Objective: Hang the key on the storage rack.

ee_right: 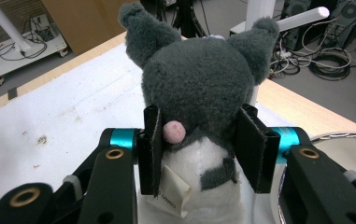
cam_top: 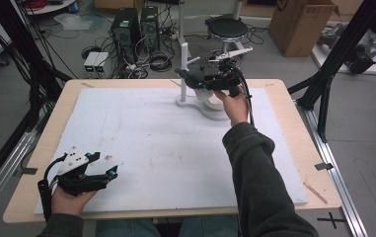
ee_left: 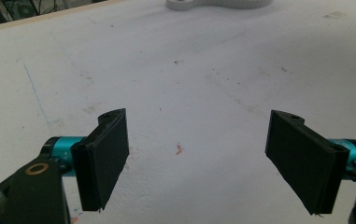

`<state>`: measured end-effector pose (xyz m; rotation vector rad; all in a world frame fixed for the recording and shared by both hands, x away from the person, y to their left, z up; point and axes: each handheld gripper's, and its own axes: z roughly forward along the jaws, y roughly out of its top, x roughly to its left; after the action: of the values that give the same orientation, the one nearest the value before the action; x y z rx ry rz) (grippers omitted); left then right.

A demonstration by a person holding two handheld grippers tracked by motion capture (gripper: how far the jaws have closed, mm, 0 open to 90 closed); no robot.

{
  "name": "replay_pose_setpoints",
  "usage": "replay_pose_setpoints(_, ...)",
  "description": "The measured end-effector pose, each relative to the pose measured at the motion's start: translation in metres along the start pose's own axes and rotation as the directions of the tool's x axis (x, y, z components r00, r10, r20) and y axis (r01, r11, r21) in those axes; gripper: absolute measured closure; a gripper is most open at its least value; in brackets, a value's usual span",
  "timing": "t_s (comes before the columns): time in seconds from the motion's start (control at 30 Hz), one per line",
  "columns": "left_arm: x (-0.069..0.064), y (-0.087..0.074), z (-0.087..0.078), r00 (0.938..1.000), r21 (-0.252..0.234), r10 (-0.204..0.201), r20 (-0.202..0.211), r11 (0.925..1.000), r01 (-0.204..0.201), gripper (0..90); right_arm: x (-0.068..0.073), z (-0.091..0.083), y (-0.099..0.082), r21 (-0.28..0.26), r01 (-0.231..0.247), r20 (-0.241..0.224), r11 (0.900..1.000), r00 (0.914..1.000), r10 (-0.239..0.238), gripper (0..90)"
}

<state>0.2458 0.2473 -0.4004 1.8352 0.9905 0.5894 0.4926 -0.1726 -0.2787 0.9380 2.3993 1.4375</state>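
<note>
A grey plush toy (ee_right: pixel 199 84) with a white belly, a pink spot and a paper tag is upright between the jaws of my right gripper (ee_right: pixel 201 149), which is shut on its body. In the high view this gripper (cam_top: pixel 203 81) holds the plush toy (cam_top: pixel 189 75) in the air at the far side of the table, next to a white post (cam_top: pixel 184 61). My left gripper (cam_top: pixel 105 164) rests near the front left of the white board (cam_top: pixel 151 143). It is open (ee_left: pixel 199 154) with nothing between its fingers.
The white post rises from a flat white base (cam_top: pixel 185 102) at the far middle of the board, with a round white dish (ee_right: pixel 348 144) beside it. Computers, cables, a stool (cam_top: pixel 227 28) and a cardboard box (cam_top: pixel 299 24) stand on the floor beyond the table.
</note>
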Motion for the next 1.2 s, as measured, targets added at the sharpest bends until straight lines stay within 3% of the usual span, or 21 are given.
replay_pose_setpoints(1.2, 0.0006, 0.0000, -0.0012, 1.0000, -0.004, 0.000, -0.001, 1.0000, 0.000, 21.8, -0.0049, 0.0070, -0.0069, 0.047, -0.028, 0.005, 0.9985, 0.9996, 0.028, 56.2)
